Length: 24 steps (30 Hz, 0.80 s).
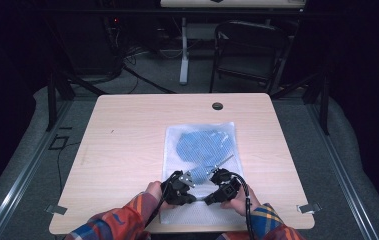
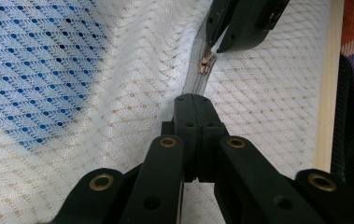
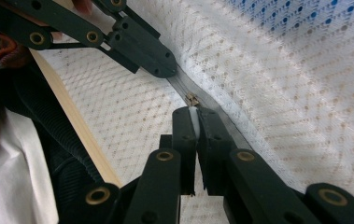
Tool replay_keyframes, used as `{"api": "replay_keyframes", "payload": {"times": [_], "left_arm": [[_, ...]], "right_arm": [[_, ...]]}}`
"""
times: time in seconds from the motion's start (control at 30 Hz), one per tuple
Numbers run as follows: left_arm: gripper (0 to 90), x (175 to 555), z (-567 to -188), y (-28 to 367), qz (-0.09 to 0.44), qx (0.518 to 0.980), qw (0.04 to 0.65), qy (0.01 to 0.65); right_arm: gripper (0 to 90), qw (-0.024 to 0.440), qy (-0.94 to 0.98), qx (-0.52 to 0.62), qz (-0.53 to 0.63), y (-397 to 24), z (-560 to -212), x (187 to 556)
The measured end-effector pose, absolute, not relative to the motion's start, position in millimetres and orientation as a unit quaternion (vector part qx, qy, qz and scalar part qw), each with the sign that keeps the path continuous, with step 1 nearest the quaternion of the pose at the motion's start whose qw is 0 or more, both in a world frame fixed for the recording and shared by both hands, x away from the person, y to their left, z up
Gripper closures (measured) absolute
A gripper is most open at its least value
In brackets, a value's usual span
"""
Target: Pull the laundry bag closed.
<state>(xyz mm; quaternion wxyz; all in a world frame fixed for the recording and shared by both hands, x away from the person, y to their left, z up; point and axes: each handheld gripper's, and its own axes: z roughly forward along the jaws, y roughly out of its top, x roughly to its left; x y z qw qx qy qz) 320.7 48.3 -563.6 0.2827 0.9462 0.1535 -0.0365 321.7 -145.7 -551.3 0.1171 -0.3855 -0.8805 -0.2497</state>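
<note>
A white mesh zip bag (image 1: 199, 200) lies flat on the wooden table (image 1: 127, 145), with a blue cloth (image 1: 202, 145) inside its far half. The bag's zipper (image 2: 198, 81) runs along its near part. My left gripper (image 2: 194, 100) is shut on the zipper tape just behind the metal slider (image 2: 207, 63). My right gripper (image 3: 194, 114) is shut on the white pull tab at the slider (image 3: 192, 99). The two grippers meet tip to tip, with the left gripper (image 1: 190, 181) and the right gripper (image 1: 214, 176) at the table's near edge. The blue cloth (image 2: 30, 65) shows through the mesh.
The table's near edge (image 2: 326, 93) runs close beside the grippers. A round cable hole (image 1: 217, 106) sits at the far middle of the table. Behind the table stand a black chair (image 1: 249, 45) and a desk leg (image 1: 183, 55).
</note>
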Motion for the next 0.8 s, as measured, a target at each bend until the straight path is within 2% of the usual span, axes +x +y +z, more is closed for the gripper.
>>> {"api": "replay_keyframes", "payload": {"times": [0.8], "left_arm": [[90.0, 322.0, -564.2, 49.1, -0.043, 0.944, 0.286, 0.157]], "right_arm": [[86.2, 0.090, -0.878, -0.398, -0.249, -141.3, -553.6, 320.9]]}}
